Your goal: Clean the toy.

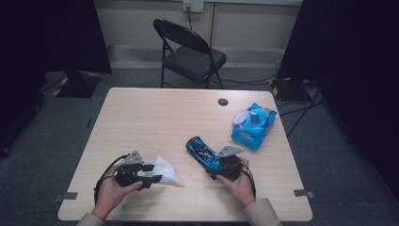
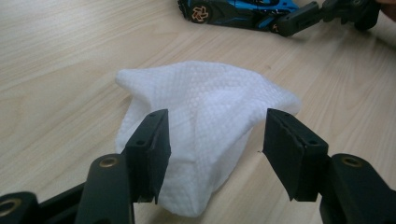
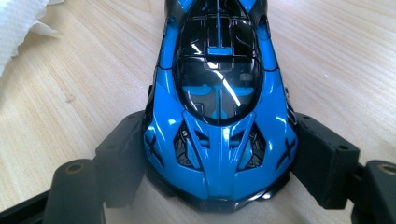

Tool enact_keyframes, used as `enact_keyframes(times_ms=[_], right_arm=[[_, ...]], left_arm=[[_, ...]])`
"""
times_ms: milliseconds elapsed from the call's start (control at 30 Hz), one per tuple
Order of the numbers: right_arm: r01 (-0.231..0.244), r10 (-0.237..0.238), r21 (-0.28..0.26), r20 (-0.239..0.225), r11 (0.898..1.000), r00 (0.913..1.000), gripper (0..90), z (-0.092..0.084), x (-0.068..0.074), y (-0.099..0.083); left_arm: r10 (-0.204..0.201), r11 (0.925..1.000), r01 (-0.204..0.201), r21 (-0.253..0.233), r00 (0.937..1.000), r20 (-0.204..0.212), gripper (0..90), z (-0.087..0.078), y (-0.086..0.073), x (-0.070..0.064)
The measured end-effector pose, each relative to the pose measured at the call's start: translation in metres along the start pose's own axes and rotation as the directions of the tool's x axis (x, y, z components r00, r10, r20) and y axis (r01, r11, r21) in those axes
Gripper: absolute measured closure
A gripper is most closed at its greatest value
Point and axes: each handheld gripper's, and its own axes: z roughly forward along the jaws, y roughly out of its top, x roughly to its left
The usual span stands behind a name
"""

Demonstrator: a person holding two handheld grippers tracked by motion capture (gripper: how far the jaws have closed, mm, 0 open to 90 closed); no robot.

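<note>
gripping glossy blue toy car [image 3: 219, 107] in right gripper [image 3: 219, 158] fingers, left gripper [image 2: 215, 154] fingers apart around white wipe [image 2: 205, 116]

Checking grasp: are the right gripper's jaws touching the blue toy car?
Touching. The right gripper view shows the right gripper with both pads against the blue toy car's sides.

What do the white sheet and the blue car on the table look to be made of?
White sheet: apparently a non-woven wipe or paper towel, matte, with a dimpled embossed texture and soft crumpled folds. Blue car: probably painted plastic or die-cast metal, glossy, with sharp light reflections on its dark canopy.
</note>
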Motion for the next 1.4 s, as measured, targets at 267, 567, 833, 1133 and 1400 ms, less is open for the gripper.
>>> enact_keyframes(times_ms=[267,567,833,1133,1400], right_arm=[[0.0,0.0,0.0,0.0,1.0,1.0,25.3,0.0,0.0,0.0],[0.0,0.0,0.0,0.0,1.0,1.0,25.3,0.0,0.0,0.0],[0.0,0.0,0.0,0.0,1.0,1.0,25.3,0.0,0.0,0.0],[0.0,0.0,0.0,-0.001,1.0,1.0,25.4,0.0,0.0,0.0],[0.0,0.0,-0.001,-0.001,1.0,1.0,25.4,0.0,0.0,0.0]], left_arm=[[-0.047,0.9971,0.049,0.059,0.9983,-0.035,54.6,0.014,-0.006,0.006],[0.028,0.9976,-0.022,0.065,0.9962,-0.082,70.2,0.016,-0.009,0.006],[0.052,0.9946,-0.044,0.094,0.9943,-0.093,85.8,0.015,0.0,0.003],[0.075,0.9962,-0.075,-0.044,0.9971,-0.011,86.0,0.031,0.047,-0.019],[0.115,0.9913,-0.113,-0.068,0.993,0.027,85.9,0.075,0.083,-0.04]])
